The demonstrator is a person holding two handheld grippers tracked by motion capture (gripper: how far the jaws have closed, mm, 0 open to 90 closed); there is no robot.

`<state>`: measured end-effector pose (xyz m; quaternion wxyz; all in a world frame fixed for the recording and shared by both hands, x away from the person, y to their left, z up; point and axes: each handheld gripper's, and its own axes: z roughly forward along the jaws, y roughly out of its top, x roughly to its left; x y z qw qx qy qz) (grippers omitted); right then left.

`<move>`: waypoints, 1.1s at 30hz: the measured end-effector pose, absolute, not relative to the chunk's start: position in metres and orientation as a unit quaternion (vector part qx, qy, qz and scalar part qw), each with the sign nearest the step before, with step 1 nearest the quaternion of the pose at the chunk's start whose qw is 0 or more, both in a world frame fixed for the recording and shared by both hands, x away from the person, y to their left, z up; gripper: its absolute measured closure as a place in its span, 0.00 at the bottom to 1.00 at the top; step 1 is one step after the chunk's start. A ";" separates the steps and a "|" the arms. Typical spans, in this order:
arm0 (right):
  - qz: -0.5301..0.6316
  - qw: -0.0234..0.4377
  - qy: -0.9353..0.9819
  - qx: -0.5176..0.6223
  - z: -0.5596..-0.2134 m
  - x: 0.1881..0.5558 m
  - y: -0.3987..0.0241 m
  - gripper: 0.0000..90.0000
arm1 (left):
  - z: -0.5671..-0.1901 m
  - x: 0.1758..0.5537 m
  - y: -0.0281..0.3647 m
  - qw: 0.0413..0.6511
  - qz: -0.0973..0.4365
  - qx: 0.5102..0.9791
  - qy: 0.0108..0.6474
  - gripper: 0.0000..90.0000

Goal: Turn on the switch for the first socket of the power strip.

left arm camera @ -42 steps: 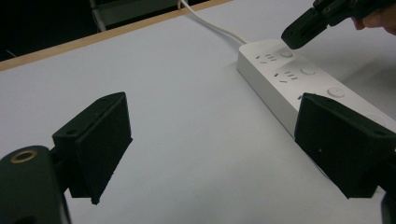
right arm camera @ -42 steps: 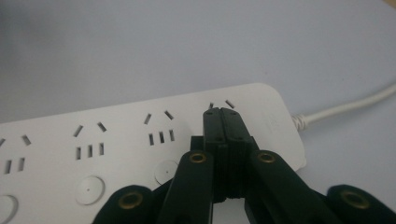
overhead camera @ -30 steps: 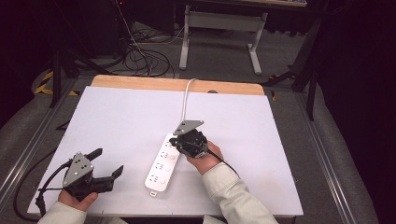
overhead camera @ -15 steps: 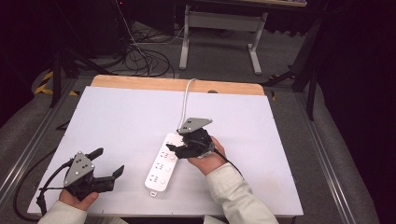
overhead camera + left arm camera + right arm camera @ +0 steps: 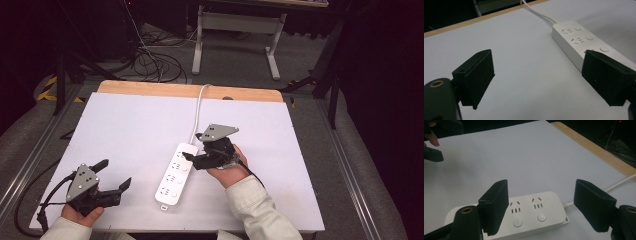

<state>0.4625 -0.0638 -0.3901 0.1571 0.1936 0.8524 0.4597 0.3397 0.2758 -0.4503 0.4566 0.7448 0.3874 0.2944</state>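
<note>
Hovering over the cable end of the white power strip (image 5: 175, 172), the right gripper (image 5: 192, 160) stands with its fingers apart and empty; in the right gripper view they straddle the strip's last two sockets and their round buttons without touching the casing. Compared with a second ago, this gripper has shifted slightly toward the far end of the strip and turned, its grey plate now tilted more to the right. The strip itself has not moved: it lies flat on the white counter (image 5: 125, 125), slanting from near the front edge toward the middle, with its white cord (image 5: 199, 107) running off the far wooden edge.

The left gripper (image 5: 112, 175) rests low at the near left corner, well apart from the strip, fingers spread wide and holding nothing; it has barely moved over the same interval.

Assessment: the right hand appears to be lining up on the strip's end, either to clasp the casing across its width or to press a button. No contact is made yet.
</note>
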 end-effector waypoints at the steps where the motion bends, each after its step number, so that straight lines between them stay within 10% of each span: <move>1: 0.462 0.159 0.851 0.194 -0.389 0.462 -0.066 0.32 | -0.450 0.340 0.276 0.457 0.295 0.745 0.388 0.13; 33: 0.505 0.195 0.814 0.210 -0.386 0.428 -0.147 0.10 | -0.450 0.344 0.272 0.461 0.289 0.746 0.384 0.13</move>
